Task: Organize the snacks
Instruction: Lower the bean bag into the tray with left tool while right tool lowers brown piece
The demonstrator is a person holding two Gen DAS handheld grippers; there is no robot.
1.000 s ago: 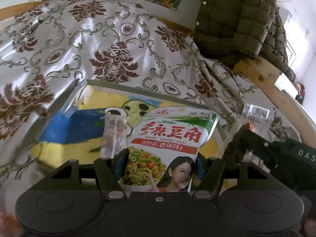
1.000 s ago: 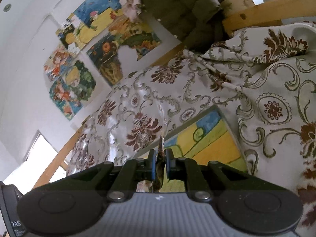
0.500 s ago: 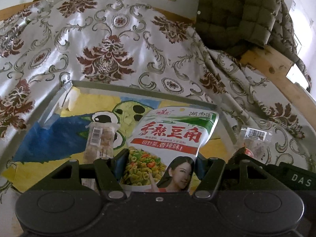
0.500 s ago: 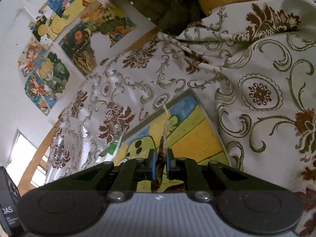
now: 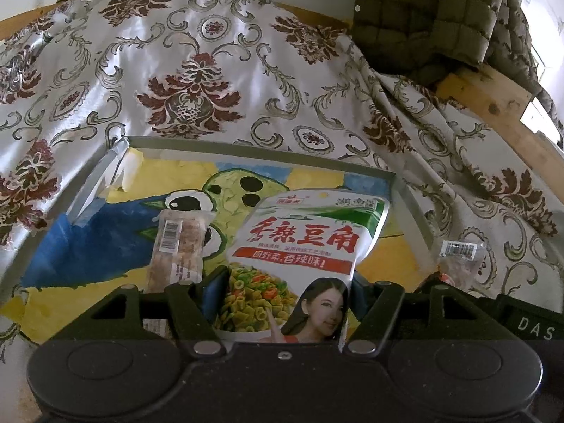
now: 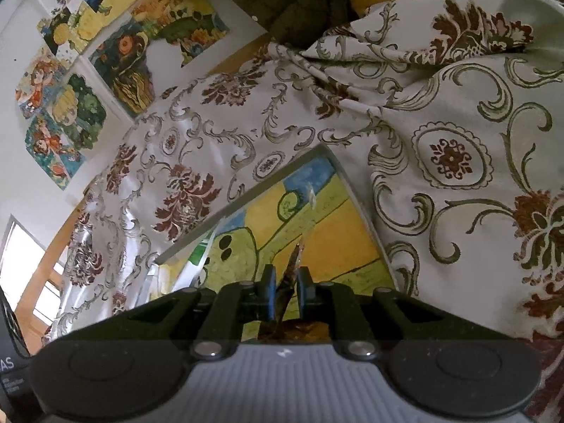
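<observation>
The left tongs (image 5: 283,294) are reaching down over a flat tray (image 5: 246,146) with a painted green bird on its floor. A big snack bag (image 5: 303,243) with red letters and a picture of noodles is sitting between the two fingers, lying on the tray and stretching out in front of them. The jaws are opening, and the bag still fills the gap; I cannot tell for sure if the pads are still pressing on it. Just to the left of these tongs, a small clear packet (image 5: 179,246) with a barcode is lying on the tray too.

The right tongs (image 6: 283,289) are pinching a thin clear wrapper (image 6: 299,243) with something brown inside. The jaws are almost closed, just starting to open, and the wrapper is sticking out in front of them over the tray's yellow part. In the left view, that barcode wrapper (image 5: 458,250) is showing to the right of the left tongs, past the tray's edge.

The tray is resting on a shiny flowered cloth (image 5: 197,81). A green puffy coat (image 5: 430,14) is lying far ahead on the right.
</observation>
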